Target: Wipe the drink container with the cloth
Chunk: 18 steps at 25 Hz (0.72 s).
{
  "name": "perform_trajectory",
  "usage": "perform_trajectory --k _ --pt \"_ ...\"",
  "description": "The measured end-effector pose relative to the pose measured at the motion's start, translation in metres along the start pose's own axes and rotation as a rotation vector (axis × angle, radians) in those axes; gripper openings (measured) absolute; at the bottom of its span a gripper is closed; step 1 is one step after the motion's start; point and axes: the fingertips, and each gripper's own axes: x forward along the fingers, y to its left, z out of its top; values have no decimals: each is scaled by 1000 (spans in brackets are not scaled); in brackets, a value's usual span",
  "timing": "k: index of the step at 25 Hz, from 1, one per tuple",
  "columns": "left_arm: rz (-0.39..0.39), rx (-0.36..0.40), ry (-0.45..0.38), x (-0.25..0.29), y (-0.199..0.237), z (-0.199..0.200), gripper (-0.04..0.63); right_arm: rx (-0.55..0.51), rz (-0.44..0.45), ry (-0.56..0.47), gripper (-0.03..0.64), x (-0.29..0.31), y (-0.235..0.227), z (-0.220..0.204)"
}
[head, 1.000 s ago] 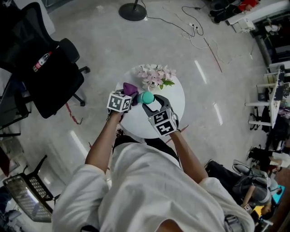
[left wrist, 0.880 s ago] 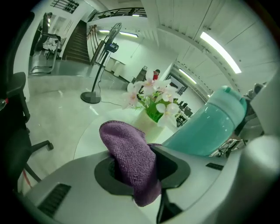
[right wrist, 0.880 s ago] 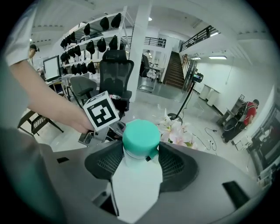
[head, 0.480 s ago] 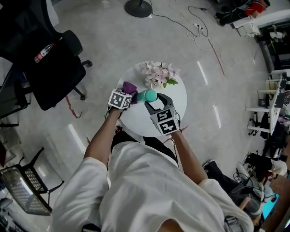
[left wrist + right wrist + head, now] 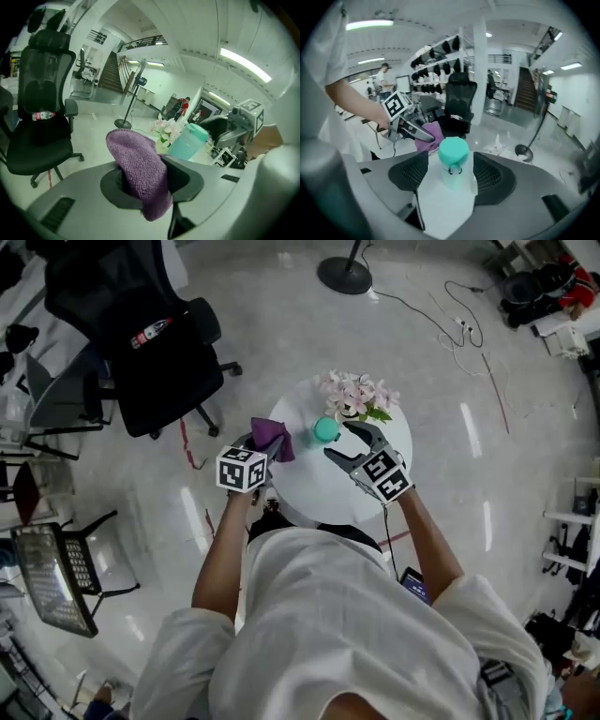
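Round white table (image 5: 314,493) bears a teal plastic bottle (image 5: 325,430) between the right gripper's (image 5: 340,440) opening jaws, while at its nine o'clock the left gripper (image 5: 263,443) clamps a purple microfibre cloth (image 5: 271,435).

counter (image 5: 323,498): drink container (image 5: 325,430) on it, toward 12 o'clock | flowers (image 5: 354,395): on counter, 1 o'clock behind drink container | cloth (image 5: 270,437): 9 o'clock of drink container, at counter's rim | chair (image 5: 150,343): on floor (image 5: 262,296), 10 o'clock of counter

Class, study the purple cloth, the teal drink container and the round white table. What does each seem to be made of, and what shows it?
The purple cloth looks like microfibre or terry: matte, nubby looped pile. The drink container is probably plastic: smooth, opaque teal, soft sheen. The table has a smooth white top, perhaps laminate or paint; unclear.
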Motion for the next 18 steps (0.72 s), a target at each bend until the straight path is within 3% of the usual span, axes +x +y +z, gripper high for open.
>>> perform_trajectory --k 3,9,18 --pt "40 -45 -58 -27 -22 4 124 -196 181 -28 356 -9 4 8" --pt "115 -147 -217 -66 -59 18 124 -618 481 109 365 -2 1 -6" --pt "212 -192 -252 -89 -77 -4 124 -1208 631 318 391 30 4 -18"
